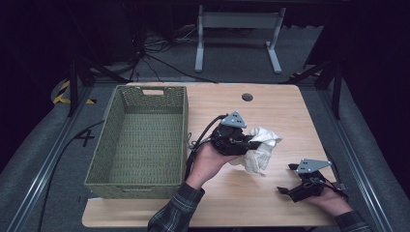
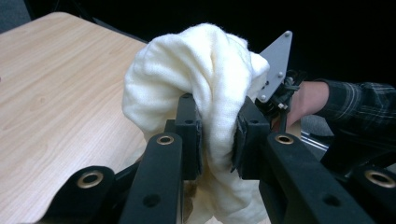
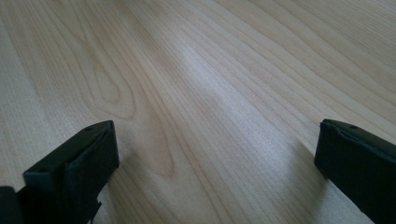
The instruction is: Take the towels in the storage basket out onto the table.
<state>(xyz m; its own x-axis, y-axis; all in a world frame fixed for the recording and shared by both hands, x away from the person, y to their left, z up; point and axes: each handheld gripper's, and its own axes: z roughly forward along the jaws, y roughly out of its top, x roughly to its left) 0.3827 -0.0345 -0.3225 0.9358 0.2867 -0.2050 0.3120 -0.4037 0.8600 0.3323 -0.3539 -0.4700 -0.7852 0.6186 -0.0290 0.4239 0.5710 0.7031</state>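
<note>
A crumpled white cloth (image 1: 259, 146) sits at the middle of the wooden table (image 1: 270, 203), bunched up between black jaws. My left gripper (image 1: 251, 144) is shut on the cloth (image 2: 205, 74); both pads (image 2: 192, 135) press into its folds in the left gripper view (image 2: 218, 140). My right gripper (image 1: 284, 191) rests low at the table's front right, held by a hand. Its jaws stand wide apart over bare wood in the right gripper view (image 3: 217, 158), nothing between them.
A green woven basket (image 1: 109, 140) stands on the table's left half, with nothing visible inside. A round cable hole (image 1: 247, 97) lies near the far edge. Cables and a grey desk frame (image 1: 237, 34) are on the floor beyond.
</note>
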